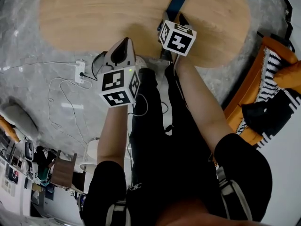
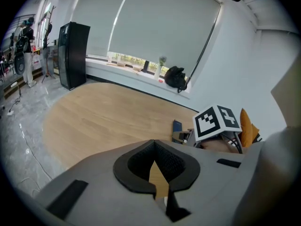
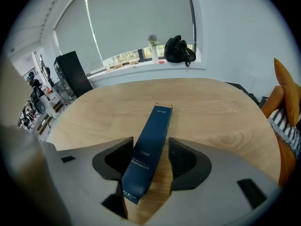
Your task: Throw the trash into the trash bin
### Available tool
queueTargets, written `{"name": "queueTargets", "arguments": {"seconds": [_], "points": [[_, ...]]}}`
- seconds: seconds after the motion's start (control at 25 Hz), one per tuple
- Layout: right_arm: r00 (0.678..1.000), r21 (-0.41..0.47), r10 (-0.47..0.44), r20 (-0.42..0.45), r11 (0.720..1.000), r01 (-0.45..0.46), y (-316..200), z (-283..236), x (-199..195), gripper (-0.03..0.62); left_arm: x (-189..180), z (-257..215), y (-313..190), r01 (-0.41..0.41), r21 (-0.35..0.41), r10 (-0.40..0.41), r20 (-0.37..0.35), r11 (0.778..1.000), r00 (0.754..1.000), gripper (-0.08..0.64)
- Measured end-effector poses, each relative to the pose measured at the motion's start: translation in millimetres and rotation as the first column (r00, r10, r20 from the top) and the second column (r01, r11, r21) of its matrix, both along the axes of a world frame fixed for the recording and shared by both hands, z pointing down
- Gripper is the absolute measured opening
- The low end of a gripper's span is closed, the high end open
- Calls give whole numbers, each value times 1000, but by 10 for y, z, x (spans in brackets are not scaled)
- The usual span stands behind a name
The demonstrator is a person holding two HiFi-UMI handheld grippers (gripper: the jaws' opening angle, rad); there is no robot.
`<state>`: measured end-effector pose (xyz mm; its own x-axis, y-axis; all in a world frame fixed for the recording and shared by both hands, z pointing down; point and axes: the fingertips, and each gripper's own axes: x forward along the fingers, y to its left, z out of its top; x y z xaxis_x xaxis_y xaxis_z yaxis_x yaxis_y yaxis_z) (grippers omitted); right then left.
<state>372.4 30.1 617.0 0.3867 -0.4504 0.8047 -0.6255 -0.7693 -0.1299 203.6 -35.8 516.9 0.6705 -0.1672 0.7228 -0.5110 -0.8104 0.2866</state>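
A long dark blue box (image 3: 149, 152) lies flat on the oval wooden table (image 3: 221, 112); the head view shows this blue box (image 1: 178, 3) near the table's near edge. My right gripper (image 3: 149, 142) is lowered over the box's near end, its jaws open with one on each side, and a gap shows beside the right pad (image 3: 181, 159). In the head view the right gripper (image 1: 174, 20) sits at the box under its marker cube. My left gripper (image 1: 123, 44) hovers at the table's edge, with its jaws (image 2: 154, 145) together and nothing between them.
An orange sofa (image 1: 254, 86) with striped cushions stands to the right. A power strip (image 1: 79, 70) and loose cables lie on the grey floor at left. On the far window sill sits a black bag (image 3: 178, 50), and a black cabinet (image 2: 73, 54) stands beyond the table.
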Motion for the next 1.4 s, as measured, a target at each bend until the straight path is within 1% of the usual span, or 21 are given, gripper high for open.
{"name": "queueTargets", "arguments": {"seconds": [0.08,0.28,0.32,0.36,0.48,0.56,0.76,0.88,1.04,1.12,1.2,1.28,1.32,1.4], "points": [[1000,-2,-7,6,1000,7,-27,46,0,216,-19,16,7,-1,-2,1,3,1000,1000,12],[999,-27,-16,28,999,17,-67,128,-26,214,-61,41,-1,3,-1,-3,3,1000,1000,12],[1000,-37,-21,21,999,22,-61,116,-37,144,-74,43,-9,6,-1,-6,3,1000,1000,12],[999,-46,-35,9,998,35,-62,92,-51,104,-87,43,-20,10,-2,-10,2,1000,1000,12],[993,-55,-110,-50,993,107,-103,-54,-107,94,-120,40,-67,29,-1,-29,-4,1000,1000,12],[987,-36,-145,-71,989,143,-135,-178,-169,92,-152,33,-105,45,2,-45,-9,999,999,12],[980,32,-189,-69,981,191,-216,-515,-346,92,-288,-56,-223,104,11,-103,-23,995,994,12],[968,73,-245,-58,966,249,-314,-713,-556,92,-426,-110,-287,157,10,-157,-31,988,987,12],[933,115,-357,-42,926,360,-505,-858,-984,92,-666,-91,-356,245,1,-245,-38,970,969,12],[908,136,-419,-28,898,418,-642,-881,-1246,92,-833,-65,-420,294,-2,-294,-39,956,955,12],[876,157,-482,-20,863,479,-792,-891,-1531,92,-1050,-49,-482,347,-2,-347,-41,938,937,12],[839,174,-544,-9,826,537,-944,-876,-1838,93,-1330,-19,-538,402,-5,-402,-36,916,915,12],[818,181,-576,0,804,566,-1025,-855,-2001,92,-1494,9,-568,433,-9,-434,-31,901,901,12],[762,195,-648,16,749,633,-1172,-804,-2338,93,-1848,84,-610,507,-17,-508,-15,862,861,12]]}}
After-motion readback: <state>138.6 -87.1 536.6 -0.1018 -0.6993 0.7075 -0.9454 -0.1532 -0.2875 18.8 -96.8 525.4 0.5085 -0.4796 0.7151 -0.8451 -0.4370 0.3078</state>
